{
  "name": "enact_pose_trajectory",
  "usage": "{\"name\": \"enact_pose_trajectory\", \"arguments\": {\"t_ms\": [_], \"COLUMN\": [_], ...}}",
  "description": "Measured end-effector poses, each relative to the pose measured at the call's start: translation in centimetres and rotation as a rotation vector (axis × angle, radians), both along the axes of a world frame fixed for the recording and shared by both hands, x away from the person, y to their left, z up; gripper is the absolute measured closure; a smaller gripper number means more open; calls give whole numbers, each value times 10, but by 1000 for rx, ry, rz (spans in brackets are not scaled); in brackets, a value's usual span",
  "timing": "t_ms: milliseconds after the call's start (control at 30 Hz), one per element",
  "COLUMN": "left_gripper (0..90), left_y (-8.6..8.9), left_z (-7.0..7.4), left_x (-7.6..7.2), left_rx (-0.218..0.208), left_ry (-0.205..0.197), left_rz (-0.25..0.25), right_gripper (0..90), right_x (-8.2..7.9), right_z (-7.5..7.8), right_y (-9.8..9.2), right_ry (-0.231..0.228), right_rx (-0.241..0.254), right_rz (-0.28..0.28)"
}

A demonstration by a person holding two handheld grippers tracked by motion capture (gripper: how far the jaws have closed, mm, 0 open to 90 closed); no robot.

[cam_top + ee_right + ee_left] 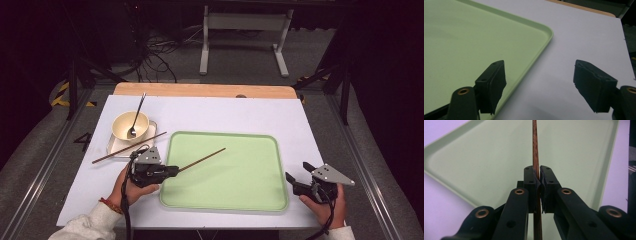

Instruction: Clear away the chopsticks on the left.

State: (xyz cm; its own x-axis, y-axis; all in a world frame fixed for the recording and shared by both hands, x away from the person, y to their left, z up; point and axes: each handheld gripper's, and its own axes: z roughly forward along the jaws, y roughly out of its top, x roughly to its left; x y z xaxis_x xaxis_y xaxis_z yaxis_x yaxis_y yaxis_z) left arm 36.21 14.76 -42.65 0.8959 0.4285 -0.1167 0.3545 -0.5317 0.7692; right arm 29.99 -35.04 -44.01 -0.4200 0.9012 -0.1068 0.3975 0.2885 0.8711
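A brown wooden chopstick point(202, 159) is clamped in my left gripper point(176, 171) and reaches out over the green tray point(250, 200). In the left gripper view the same chopstick point(535, 150) runs straight up from between the pads point(530, 180), above the tray point(486, 157). A second chopstick point(129, 147) lies across the small white plate point(114, 146), its end on the table. On that plate stands a cream bowl point(124, 122) with a fork point(136, 117) in it. My right gripper point(298, 171) stands open at the tray's right edge point(544, 45), and nothing is between its fingers point(492, 82).
The white table top point(300, 125) has a wooden strip point(200, 90) along its far edge. Beyond it are a grey floor, cables and a white stand point(245, 30). Metal rails run along both sides of the table.
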Motion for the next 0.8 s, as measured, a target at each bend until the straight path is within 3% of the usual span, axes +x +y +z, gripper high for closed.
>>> {"name": "enact_pose_trajectory", "arguments": {"t_ms": [133,200,500,667,800], "left_gripper": [849,849,849,848,847], "left_y": [-10,-15,-33,-40,-40], "left_z": [-7,-10,-24,-30,-34], "left_x": [4,4,5,2,1], "left_rx": [-6,15,23,59,51], "left_ry": [24,22,75,78,88], "left_rz": [17,23,4,2,10], "right_gripper": [264,264,264,263,256], "right_x": [0,0,1,1,0], "right_z": [0,0,-1,-1,-1], "right_y": [1,1,2,2,1], "right_ry": [1,1,5,4,4], "right_rx": [-4,-7,-9,-7,-7], "right_rz": [-1,1,3,4,4]}}
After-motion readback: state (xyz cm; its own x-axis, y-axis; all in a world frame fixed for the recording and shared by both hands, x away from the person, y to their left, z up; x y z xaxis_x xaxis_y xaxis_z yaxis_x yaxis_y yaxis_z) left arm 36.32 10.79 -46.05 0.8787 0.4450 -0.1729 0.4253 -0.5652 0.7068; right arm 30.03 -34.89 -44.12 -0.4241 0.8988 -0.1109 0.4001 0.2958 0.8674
